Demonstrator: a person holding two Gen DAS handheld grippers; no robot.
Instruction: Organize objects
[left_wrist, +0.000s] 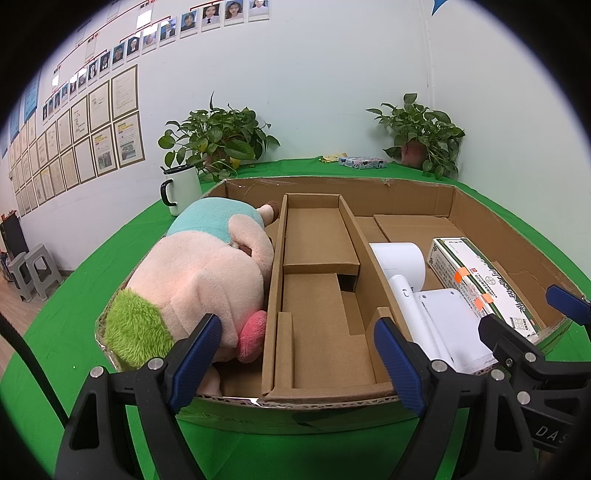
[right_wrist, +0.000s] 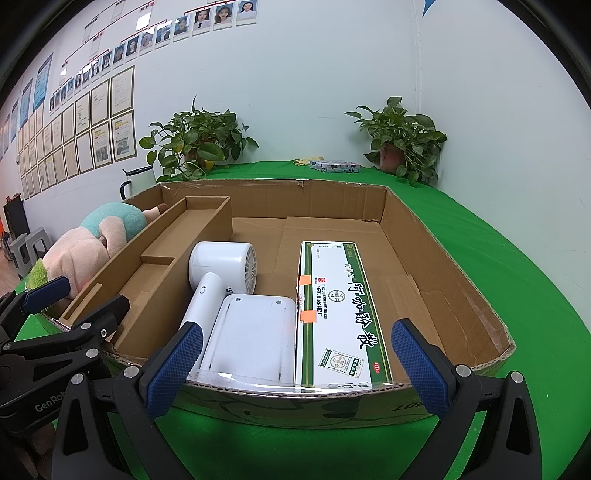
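Observation:
A shallow cardboard box (left_wrist: 332, 186) (right_wrist: 443, 266) stands on a green table. Its left part holds a pink plush pig (left_wrist: 199, 284) (right_wrist: 79, 254) with a green tuft. A cardboard divider insert (left_wrist: 317, 295) (right_wrist: 155, 280) fills the middle. The right part holds a white hair dryer (right_wrist: 218, 273) (left_wrist: 400, 266), a flat white device (right_wrist: 251, 336) (left_wrist: 448, 325) and a green-and-white medicine box (right_wrist: 340, 314) (left_wrist: 480, 280). My left gripper (left_wrist: 299, 354) is open and empty at the box's near edge. My right gripper (right_wrist: 295, 365) is open and empty, above the near edge.
A white mug (left_wrist: 181, 192) stands left of the box. Two potted plants (left_wrist: 218, 140) (left_wrist: 421, 133) and a small patterned box (left_wrist: 362, 162) stand at the table's back by the wall. Grey stools (left_wrist: 33, 269) stand on the floor at left.

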